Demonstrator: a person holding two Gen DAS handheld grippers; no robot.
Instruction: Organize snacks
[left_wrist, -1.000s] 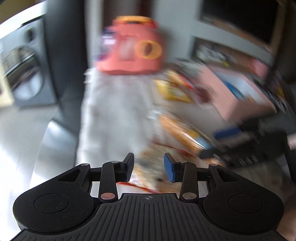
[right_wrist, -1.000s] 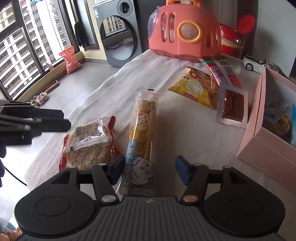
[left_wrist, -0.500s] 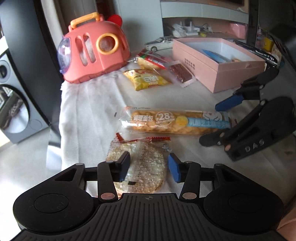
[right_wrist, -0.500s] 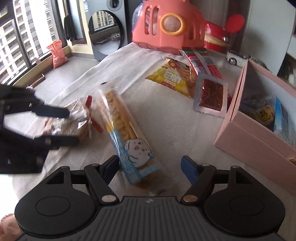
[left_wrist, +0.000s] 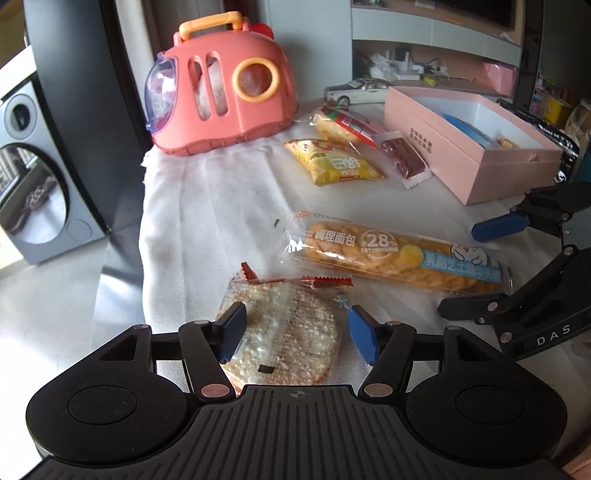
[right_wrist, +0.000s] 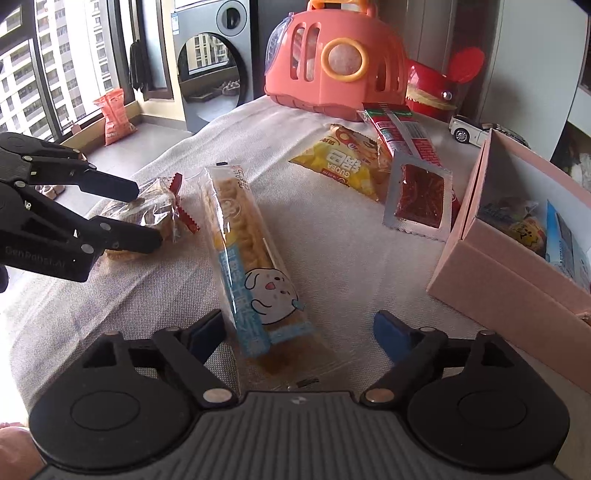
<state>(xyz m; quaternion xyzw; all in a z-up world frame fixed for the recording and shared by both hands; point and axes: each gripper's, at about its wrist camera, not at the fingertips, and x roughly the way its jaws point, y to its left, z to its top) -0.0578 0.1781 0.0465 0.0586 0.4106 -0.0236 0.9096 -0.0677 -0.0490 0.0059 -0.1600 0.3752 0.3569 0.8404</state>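
Between the left gripper's (left_wrist: 293, 334) blue pads the round cake (left_wrist: 284, 332) in its clear wrapper is lying flat on the white cloth (left_wrist: 207, 206) — the jaws have just been opening and are standing wide, one pad at each side of the packet, neither pressing on it. Beside it, the right gripper (right_wrist: 299, 332) is hanging over the near end of the long bread pack (right_wrist: 251, 266), the end with the cartoon face; its jaws too have just been opening and are standing well apart, the pack lying between them on the cloth, not pinched. From the right wrist view the left gripper's black fingers (right_wrist: 110, 184) are showing above and below the cake at the cloth's left edge.

Further out, a yellow snack bag (left_wrist: 336, 164) is lying near the middle of the cloth, with a red-and-green packet (left_wrist: 347, 123) and a dark bar (left_wrist: 402, 158) in a clear wrapper just beside it. To the right the pink box (left_wrist: 465, 162) is sitting open — a few packets already inside. At the far end a pink toy carrier (left_wrist: 221, 88) is standing on the cloth, with a toy car (left_wrist: 354, 90) behind the snacks.
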